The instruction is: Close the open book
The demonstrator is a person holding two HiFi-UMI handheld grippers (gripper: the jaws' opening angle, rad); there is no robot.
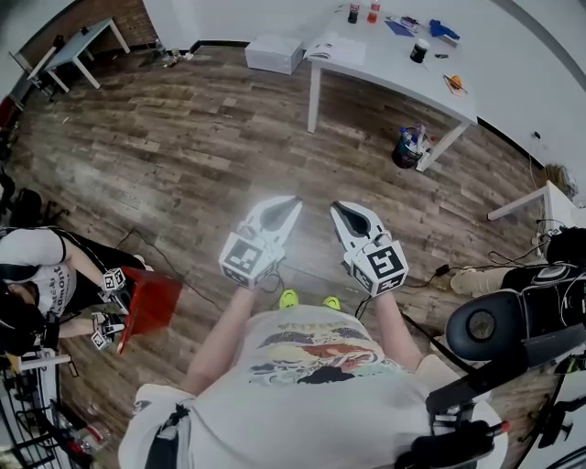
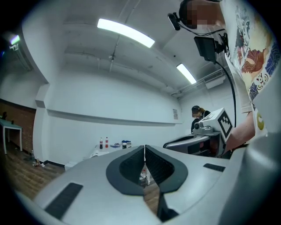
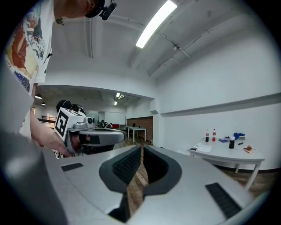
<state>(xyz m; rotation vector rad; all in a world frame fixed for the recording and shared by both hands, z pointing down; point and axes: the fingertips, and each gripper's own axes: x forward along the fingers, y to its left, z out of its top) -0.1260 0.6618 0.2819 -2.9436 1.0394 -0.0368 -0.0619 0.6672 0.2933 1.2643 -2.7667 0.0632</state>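
Note:
The open book (image 1: 334,48) lies with white pages up at the near left corner of a white table (image 1: 513,73) far ahead, and it also shows in the right gripper view as the book (image 3: 201,148). I hold both grippers level at waist height over the wooden floor, well short of the table. My left gripper (image 1: 291,203) is shut, its pads (image 2: 134,165) meeting with nothing between them. The right gripper (image 1: 339,209) is shut and empty too, its pads (image 3: 127,165) together. Each gripper shows in the other's view: the right gripper (image 2: 197,136), the left gripper (image 3: 94,136).
Bottles (image 1: 363,12), a dark cup (image 1: 419,50) and small items stand on the table. A bin (image 1: 409,147) sits by a table leg and a white box (image 1: 275,53) on the floor behind. Another person holding a red object (image 1: 151,307) is at the left, a chair (image 1: 485,325) at the right.

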